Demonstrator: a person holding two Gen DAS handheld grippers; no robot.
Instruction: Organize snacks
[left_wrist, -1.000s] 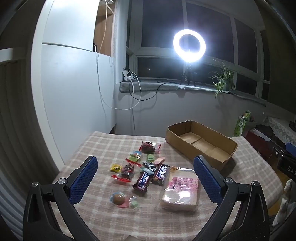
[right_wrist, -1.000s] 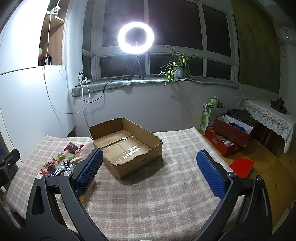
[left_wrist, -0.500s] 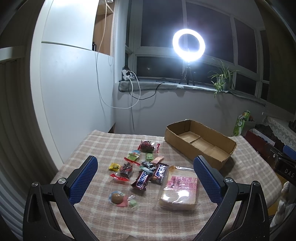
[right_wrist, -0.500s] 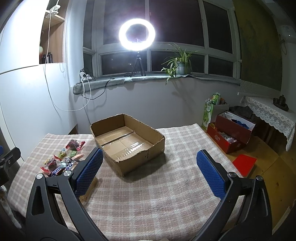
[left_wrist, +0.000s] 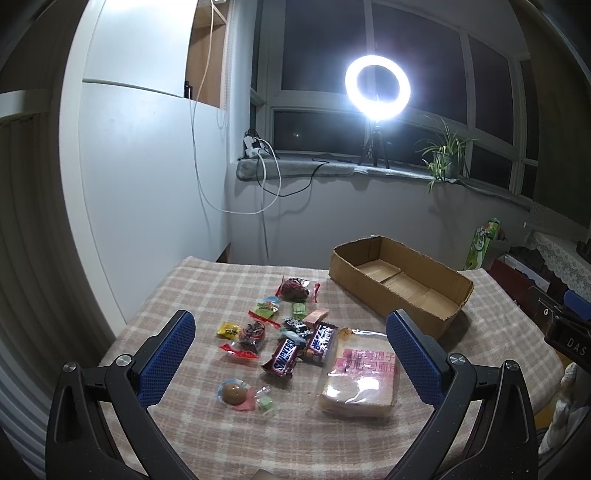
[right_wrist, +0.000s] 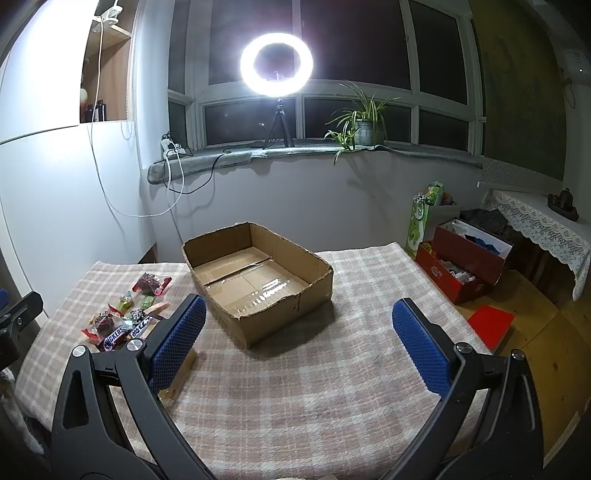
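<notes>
Left claw (left_wrist: 291, 345): jaws spread wide, nothing between them, held above the checked tabletop (left_wrist: 221, 435). Directly ahead of it and between its blue pads lies the loose pile of snacks (left_wrist: 284, 332), including two Snickers bars (left_wrist: 282, 356) side by side and a round brown sweet (left_wrist: 232, 392) nearest the claw. The bagged bread (left_wrist: 360, 376) lies just inside the right pad. The cardboard box (left_wrist: 400, 286), open-topped and empty, sits beyond and to the right of the pile.

Right claw (right_wrist: 297, 330): jaws likewise wide apart, gripping nothing. The box (right_wrist: 258, 284) stands straight ahead of it; the snacks (right_wrist: 127, 314) lie to its left, near the left pad.
</notes>
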